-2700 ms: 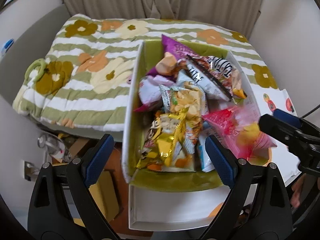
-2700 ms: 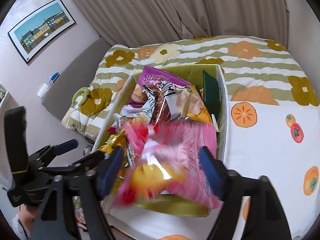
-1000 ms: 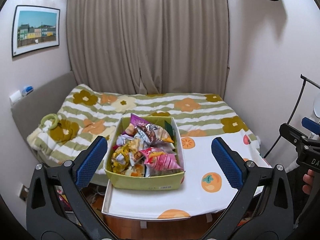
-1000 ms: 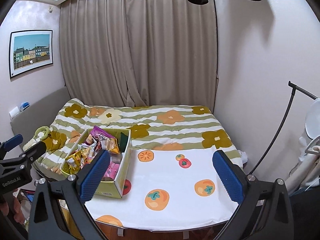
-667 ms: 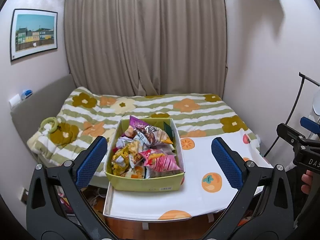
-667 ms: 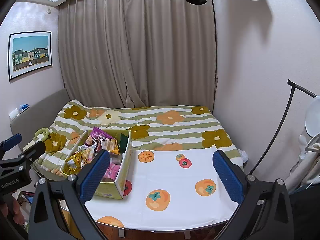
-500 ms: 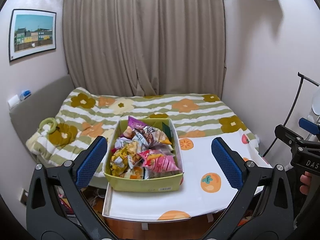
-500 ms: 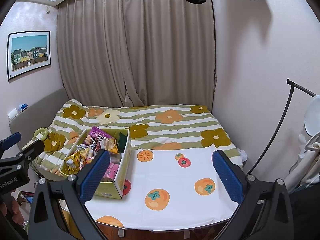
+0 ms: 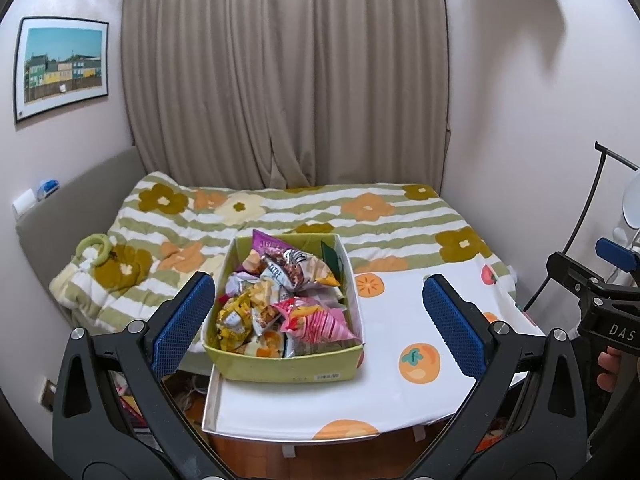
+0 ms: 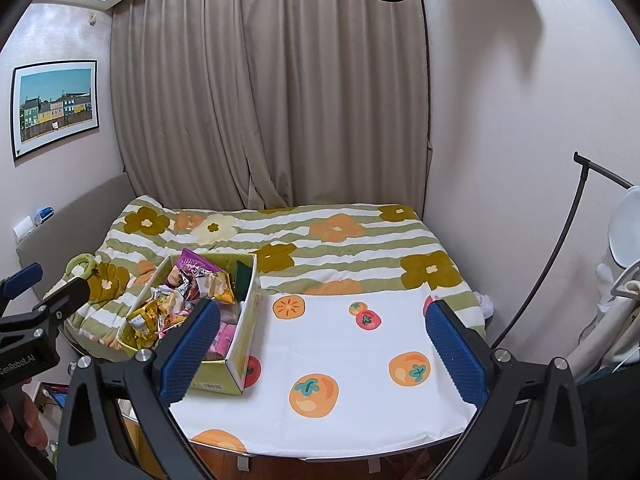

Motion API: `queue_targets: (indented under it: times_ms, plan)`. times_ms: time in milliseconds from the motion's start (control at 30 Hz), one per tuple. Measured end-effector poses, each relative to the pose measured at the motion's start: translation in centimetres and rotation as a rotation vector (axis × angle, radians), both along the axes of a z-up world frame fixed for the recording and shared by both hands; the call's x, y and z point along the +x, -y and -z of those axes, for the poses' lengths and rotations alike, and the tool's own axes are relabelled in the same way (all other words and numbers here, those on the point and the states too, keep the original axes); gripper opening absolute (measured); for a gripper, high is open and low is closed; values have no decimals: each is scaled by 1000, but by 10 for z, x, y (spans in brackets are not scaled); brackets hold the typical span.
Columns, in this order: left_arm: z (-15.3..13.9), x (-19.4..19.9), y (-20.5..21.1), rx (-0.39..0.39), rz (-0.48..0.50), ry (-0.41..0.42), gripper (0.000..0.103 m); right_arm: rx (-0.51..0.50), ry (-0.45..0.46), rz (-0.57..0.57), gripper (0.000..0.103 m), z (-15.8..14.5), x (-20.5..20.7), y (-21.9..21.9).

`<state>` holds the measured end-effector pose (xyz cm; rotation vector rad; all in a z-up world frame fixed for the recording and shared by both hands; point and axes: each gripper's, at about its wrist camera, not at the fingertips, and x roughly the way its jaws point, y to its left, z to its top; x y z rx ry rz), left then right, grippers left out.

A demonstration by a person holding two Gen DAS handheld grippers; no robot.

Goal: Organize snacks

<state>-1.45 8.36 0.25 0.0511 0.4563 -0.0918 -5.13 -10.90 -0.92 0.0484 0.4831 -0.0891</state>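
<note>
- One green box [image 9: 280, 366] of snack bags sits on the left part of the table [image 9: 380, 392], near its front-left corner; in the right wrist view the box [image 10: 216, 380] is at the table's left edge.
- Many bags piled loose inside, heaped above the rim: pink striped bag [image 9: 316, 322] on top toward the front right, yellow bag [image 9: 236, 320] front left, purple bag [image 9: 268, 245] standing at the back, silver and brown bag [image 9: 292, 268] in the middle, orange-yellow bag [image 9: 326, 276] beside it.
- Dark green flat packet [image 9: 329, 254] stands upright against the box's right wall.
- Left gripper [image 9: 318, 324] is held back from the table, empty, fingers [image 9: 182, 326] spread wide; the box shows between them, not touched.
- Right gripper [image 10: 320, 350] is also back from the table, empty, blue pads [image 10: 456, 348] wide apart; bare tablecloth shows between them, box off to their left.
- Each gripper shows at the edge of the other's view, with a bit of the hand [image 9: 608, 368] holding it.
- Tablecloth [image 10: 348, 360] is white with orange fruit prints.
- Bed [image 9: 360, 216] behind the table has a green-striped flower blanket; a green ring toy [image 9: 94, 246] lies on its left side.
- Beige curtain [image 9: 280, 80] hangs behind the bed, framed picture [image 9: 62, 66] on the left wall, black stand [image 10: 560, 248] at right.
</note>
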Motion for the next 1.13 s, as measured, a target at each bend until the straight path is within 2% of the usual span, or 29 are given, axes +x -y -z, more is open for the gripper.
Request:
queue_targets:
  times_ms: [700, 867, 1133]
  plan:
    - [4, -2, -3, -7, 1, -8, 103, 1, -8, 1, 102, 3, 1, -1]
    - [7, -4, -8, -11, -26, 12, 103, 0, -13, 1, 102, 7, 0, -5]
    - [10, 6, -13, -7, -26, 6, 103, 0, -22, 2, 102, 9, 4, -11]
